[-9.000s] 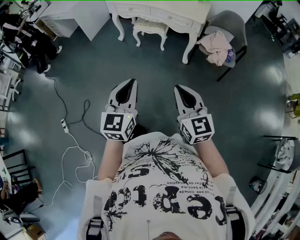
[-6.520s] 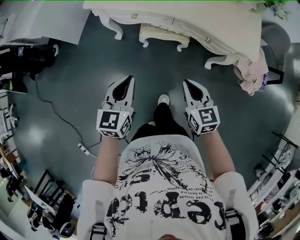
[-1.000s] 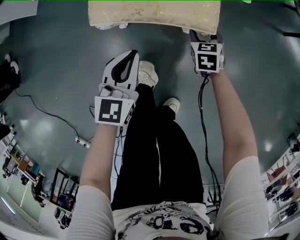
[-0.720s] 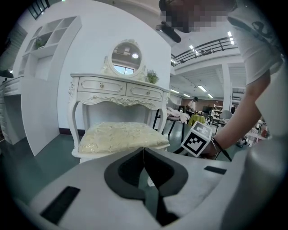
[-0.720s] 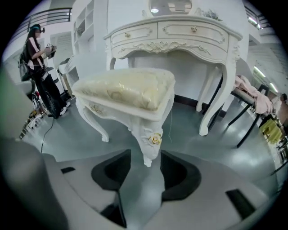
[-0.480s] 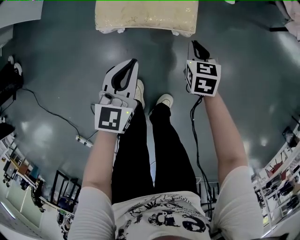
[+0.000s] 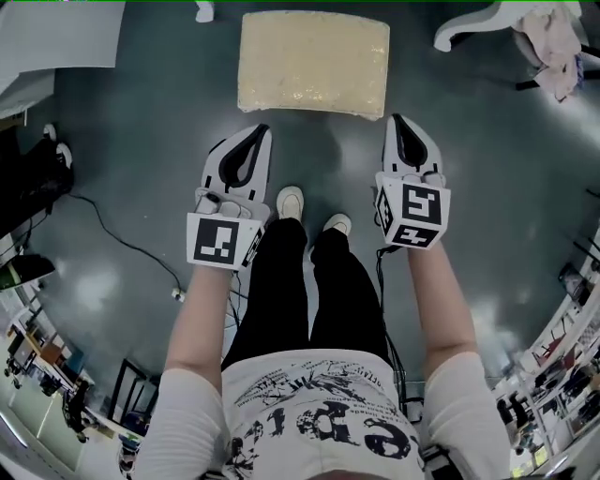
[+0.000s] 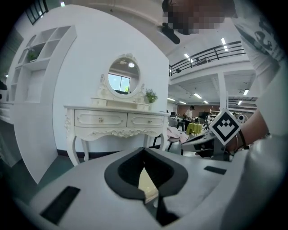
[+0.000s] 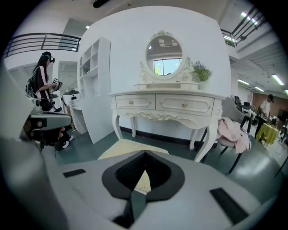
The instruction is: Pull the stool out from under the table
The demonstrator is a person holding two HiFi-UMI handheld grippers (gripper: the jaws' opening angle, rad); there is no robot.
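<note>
The stool [image 7: 313,63], white-legged with a cream cushion, stands on the dark floor just ahead of both grippers, out in front of the white dressing table [image 9: 168,105]. The cushion [image 9: 130,148] shows low in the right gripper view. My left gripper [image 7: 258,131] hovers near the stool's near left corner, its jaws shut and empty. My right gripper [image 7: 395,120] hangs near the near right corner, apart from the stool. Its tips meet with nothing between them. In the left gripper view, the left gripper [image 8: 144,150] points at the table [image 8: 119,123].
A curved table leg [image 7: 469,23] shows at the top right, with a chair draped in pink cloth [image 7: 553,42] beside it. A white cabinet [image 7: 56,37] stands at the top left. A cable [image 7: 122,246] trails over the floor at left. The person's shoes [image 7: 291,200] are between the grippers.
The right gripper, open at the stool's right corner a second ago, has let go, shut and drawn back level with the left. The stool now stands further off, wholly in view.
</note>
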